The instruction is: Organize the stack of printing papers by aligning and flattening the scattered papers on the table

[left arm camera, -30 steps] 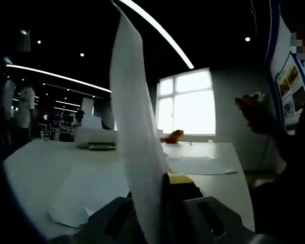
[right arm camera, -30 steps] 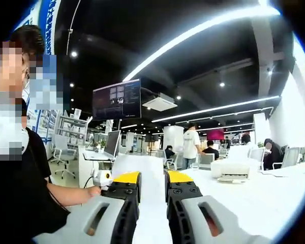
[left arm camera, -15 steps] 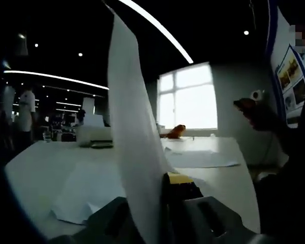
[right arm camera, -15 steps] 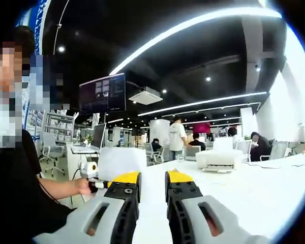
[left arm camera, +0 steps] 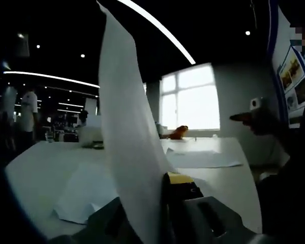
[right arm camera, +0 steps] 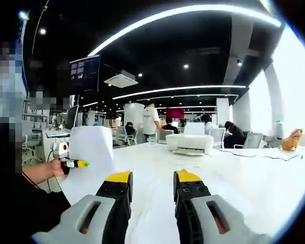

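Left gripper view: left gripper [left arm camera: 162,203] at bottom centre, jaws pinching a sheet of paper [left arm camera: 127,147] that stands up on edge and runs to the upper left of the frame. Behind it, white table [left arm camera: 35,162] w/ loose papers: one sheet [left arm camera: 84,195] lower left, another [left arm camera: 203,160] right of centre. Printer [left arm camera: 89,136] at mid left, partly hidden by the held sheet. Orange plush toy [left arm camera: 175,133] by the bright window [left arm camera: 190,99], centre right. Other gripper [left arm camera: 254,116] comes in at the right edge, dark, can't tell its jaws here.

Right gripper view: right gripper [right arm camera: 152,179] at bottom centre, yellow-tipped jaws spread apart, nothing between them, tabletop [right arm camera: 244,178] below. At mid left a hand [right arm camera: 51,168] holds the left gripper [right arm camera: 76,163], the sheet [right arm camera: 91,152] upright beside it. White printer [right arm camera: 189,143] at centre on the far side of the table, plush toy [right arm camera: 290,140] at the right edge. People [right arm camera: 150,119] stand in the background, centre.
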`<state>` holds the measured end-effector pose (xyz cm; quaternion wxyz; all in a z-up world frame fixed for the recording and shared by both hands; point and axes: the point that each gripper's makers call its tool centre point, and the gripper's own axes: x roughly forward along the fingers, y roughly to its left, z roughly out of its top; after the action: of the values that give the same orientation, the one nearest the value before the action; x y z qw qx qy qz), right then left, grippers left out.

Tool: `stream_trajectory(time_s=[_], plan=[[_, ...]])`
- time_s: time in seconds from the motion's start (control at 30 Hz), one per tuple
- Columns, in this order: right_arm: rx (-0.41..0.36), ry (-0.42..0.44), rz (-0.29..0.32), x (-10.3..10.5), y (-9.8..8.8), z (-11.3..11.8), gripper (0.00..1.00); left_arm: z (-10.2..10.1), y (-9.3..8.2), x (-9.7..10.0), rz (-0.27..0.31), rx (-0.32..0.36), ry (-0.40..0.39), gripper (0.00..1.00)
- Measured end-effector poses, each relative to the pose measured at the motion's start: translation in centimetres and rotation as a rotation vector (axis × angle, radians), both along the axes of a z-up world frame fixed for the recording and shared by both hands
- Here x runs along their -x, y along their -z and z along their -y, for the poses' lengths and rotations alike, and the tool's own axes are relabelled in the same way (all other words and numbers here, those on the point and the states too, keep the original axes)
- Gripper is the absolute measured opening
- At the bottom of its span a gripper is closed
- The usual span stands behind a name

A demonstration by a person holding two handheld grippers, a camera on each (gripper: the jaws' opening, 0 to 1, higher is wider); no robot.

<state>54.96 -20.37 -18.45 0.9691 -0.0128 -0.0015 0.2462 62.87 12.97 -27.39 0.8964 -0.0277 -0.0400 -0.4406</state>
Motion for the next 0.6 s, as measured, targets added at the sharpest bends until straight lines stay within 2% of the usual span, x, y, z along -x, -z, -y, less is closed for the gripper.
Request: stream_trajectory(time_s=[0.23, 0.37, 0.53, 0.6], plan=[[0.021, 0.045, -0.012, -1.2, 0.2, 1.7, 0.31, 0.2, 0.0, 0.0, 0.000, -0.003, 0.002, 0.07], [0.062, 0.043, -0.029, -2.1, 0.5, 1.9, 0.36, 0.4, 0.1, -0.1, 0.001, -0.010, 0.005, 0.07], [0.107, 0.027, -0.068, -3.5, 1.3, 2.0, 0.43, 0.4, 0.0, -0.1, -0.001, -0.004, 0.007, 0.07], [0.155, 0.001, -0.111, -4.1, 2.2, 1.7, 0.46, 0.3, 0.0, -0.2, -0.004, 0.001, 0.001, 0.07]])
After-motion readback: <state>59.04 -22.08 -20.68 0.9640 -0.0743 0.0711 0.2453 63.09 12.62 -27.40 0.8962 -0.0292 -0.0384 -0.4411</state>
